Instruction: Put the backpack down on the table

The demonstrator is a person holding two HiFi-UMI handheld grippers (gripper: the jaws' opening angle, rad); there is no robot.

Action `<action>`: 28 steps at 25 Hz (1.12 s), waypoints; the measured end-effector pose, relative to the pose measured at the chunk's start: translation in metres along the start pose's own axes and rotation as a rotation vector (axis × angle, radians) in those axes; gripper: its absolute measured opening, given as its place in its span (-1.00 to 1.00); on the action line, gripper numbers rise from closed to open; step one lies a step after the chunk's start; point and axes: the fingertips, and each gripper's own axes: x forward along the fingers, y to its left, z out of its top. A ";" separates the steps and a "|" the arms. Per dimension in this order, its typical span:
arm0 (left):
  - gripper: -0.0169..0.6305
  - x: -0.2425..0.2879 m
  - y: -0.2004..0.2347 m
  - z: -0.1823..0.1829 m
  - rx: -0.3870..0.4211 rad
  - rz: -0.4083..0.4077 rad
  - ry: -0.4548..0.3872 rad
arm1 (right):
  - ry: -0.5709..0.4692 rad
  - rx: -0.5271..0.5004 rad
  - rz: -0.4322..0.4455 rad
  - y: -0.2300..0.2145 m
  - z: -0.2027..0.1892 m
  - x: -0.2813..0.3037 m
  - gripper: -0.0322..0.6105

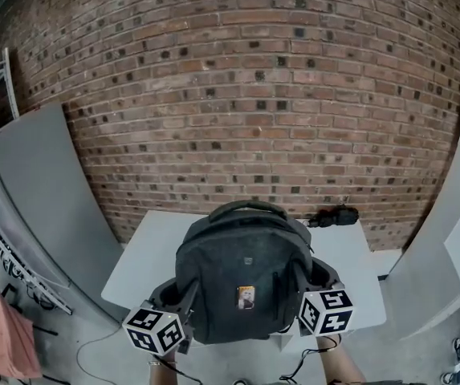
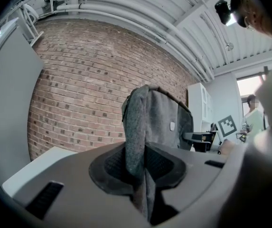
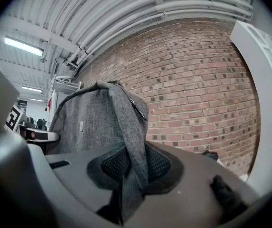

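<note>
A dark grey backpack (image 1: 244,283) hangs upright in the air between my two grippers, in front of the white table (image 1: 145,251). My left gripper (image 1: 183,295) is shut on the bag's left side fabric (image 2: 135,141), which runs down between the jaws. My right gripper (image 1: 303,287) is shut on the right side fabric (image 3: 132,146) in the same way. The top handle (image 1: 247,207) arches over the table's near part in the head view. Whether the bag's bottom touches the table is hidden.
A brick wall (image 1: 246,95) stands behind the table. A small black object (image 1: 334,215) lies at the table's far right corner. Grey panels (image 1: 45,207) lean at the left and a white one (image 1: 454,215) at the right. Cables run on the floor (image 1: 101,351).
</note>
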 end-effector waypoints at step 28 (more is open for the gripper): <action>-0.67 0.040 0.086 -0.021 -0.047 -0.034 0.074 | 0.108 0.023 -0.022 0.029 -0.031 0.069 -0.63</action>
